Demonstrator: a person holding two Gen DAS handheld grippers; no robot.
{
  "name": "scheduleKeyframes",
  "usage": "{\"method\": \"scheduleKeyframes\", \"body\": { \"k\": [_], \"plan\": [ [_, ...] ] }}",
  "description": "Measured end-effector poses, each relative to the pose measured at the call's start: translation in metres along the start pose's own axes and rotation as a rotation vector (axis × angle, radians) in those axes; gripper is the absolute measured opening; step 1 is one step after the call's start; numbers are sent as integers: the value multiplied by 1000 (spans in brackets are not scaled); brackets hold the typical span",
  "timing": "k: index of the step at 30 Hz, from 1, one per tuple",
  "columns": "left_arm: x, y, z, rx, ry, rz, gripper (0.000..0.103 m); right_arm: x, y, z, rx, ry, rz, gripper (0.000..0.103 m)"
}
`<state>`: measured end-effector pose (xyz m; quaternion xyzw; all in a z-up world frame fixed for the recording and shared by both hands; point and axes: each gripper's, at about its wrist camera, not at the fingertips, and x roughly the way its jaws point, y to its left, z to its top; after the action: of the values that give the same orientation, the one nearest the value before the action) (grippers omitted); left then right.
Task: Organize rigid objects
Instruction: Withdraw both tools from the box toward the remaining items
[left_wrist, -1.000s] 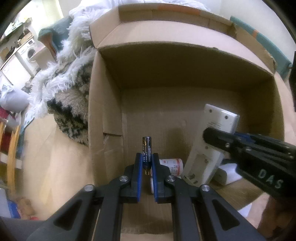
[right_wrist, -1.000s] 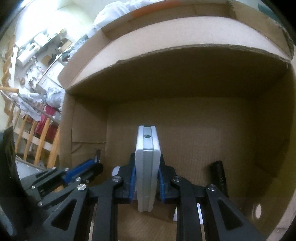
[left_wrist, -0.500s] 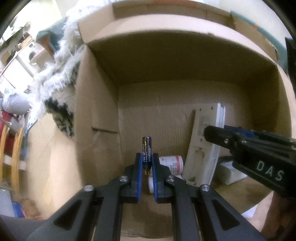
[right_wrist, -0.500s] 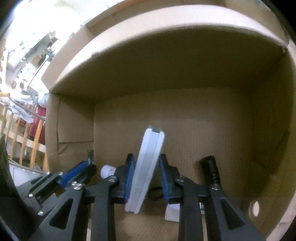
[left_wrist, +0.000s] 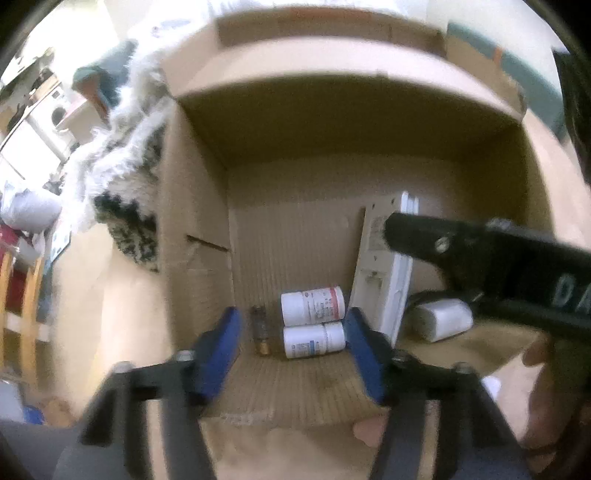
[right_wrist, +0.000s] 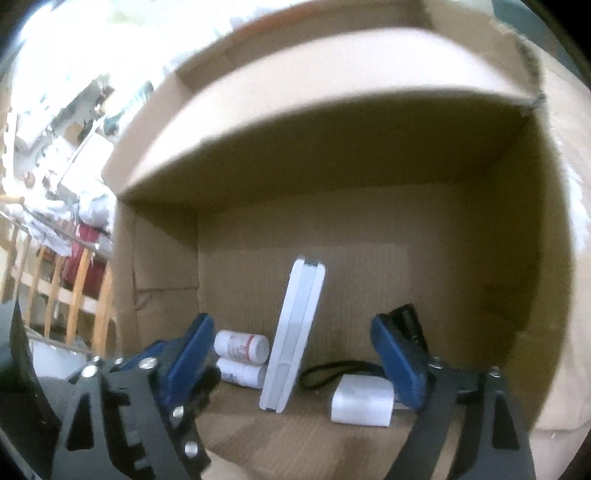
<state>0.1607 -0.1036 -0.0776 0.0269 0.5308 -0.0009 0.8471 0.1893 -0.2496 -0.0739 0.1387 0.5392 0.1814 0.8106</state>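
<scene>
Cardboard box (left_wrist: 369, 147), battery (left_wrist: 260, 334) between parted left hand-held gripper (left_wrist: 293, 345)

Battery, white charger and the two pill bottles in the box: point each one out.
battery (left_wrist: 259, 330), left wrist view, middle of its body
white charger (right_wrist: 295, 334), right wrist view, narrow side edge
pill bottles (left_wrist: 313, 308), left wrist view, upper bottle's label

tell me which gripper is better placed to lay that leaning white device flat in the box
Right, probably. The white device stands on end directly between the right gripper's open jaws, which have just been opening. The left gripper, also open, faces the battery and two white bottles.
</scene>
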Motion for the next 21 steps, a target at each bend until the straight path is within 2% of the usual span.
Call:
{"method": "scheduleKeyframes", "body": {
  "k": [3, 5, 8, 10, 12, 14, 17, 21],
  "plan": [
    [-10, 4, -3, -6, -6, -24, 63, -20, -2, -1, 20, -91, 41, 100],
    [-14, 8, -3, -3, -1, -21, 63, -28, -4, -3, 43, -117, 67, 100],
    [-25, 22, -7, -25, -7, -24, 63, -35, -8, -9, 77, -122, 79, 100],
    [-31, 32, -10, -49, -5, -74, 63, -38, -7, -13, 76, -121, 73, 100],
    [-37, 38, -13, -64, 0, -93, 64, -41, -3, -19, 67, -124, 62, 100],
    [-48, 41, -20, -70, -11, -73, 65, -49, -2, -28, 59, -128, 60, 100],
    [-56, 53, -28, -84, -22, -83, 70, -59, -1, -46, 63, -137, 65, 100],
    [-52, 77, -43, -145, 6, -71, 71, -71, -1, -72, 107, -137, 90, 100]
  ]
}}
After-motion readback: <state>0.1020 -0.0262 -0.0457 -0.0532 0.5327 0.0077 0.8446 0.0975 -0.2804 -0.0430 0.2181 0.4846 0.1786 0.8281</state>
